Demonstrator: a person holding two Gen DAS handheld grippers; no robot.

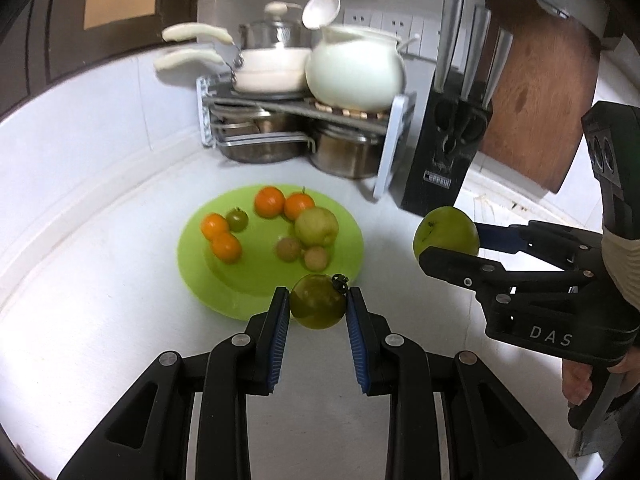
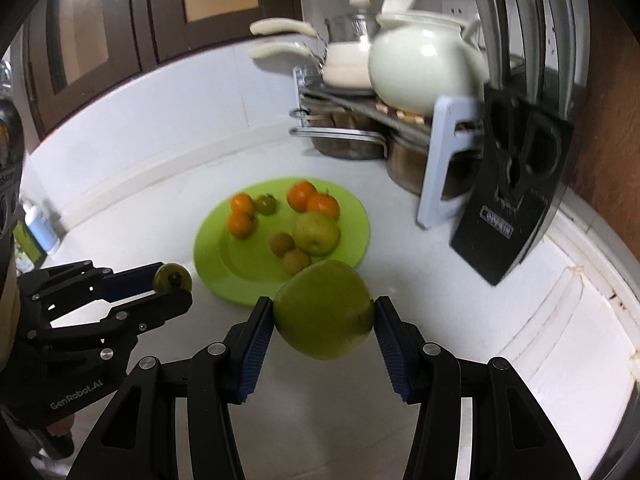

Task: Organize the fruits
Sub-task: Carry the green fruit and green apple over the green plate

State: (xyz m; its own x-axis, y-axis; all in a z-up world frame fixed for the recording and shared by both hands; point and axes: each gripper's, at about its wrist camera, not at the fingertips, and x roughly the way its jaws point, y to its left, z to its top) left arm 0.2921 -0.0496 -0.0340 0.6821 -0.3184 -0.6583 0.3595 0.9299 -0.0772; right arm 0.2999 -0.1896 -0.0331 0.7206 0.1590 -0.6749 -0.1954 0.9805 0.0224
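While fruits fill the green plate (image 1: 192, 256), each tool clamps green fruit: left tool (image 1: 318, 304), right tool (image 2: 324, 316).

Left gripper (image 1: 318, 307), right gripper (image 2: 324, 320): jaws clamped, both raised.

"DAS" is printed on the right tool (image 1: 448, 254); "GenRobot.AI" on the left tool (image 2: 172, 286)

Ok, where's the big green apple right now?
The big green apple is held in the right gripper, just short of the lime-green plate's near rim, left of the black knife block.
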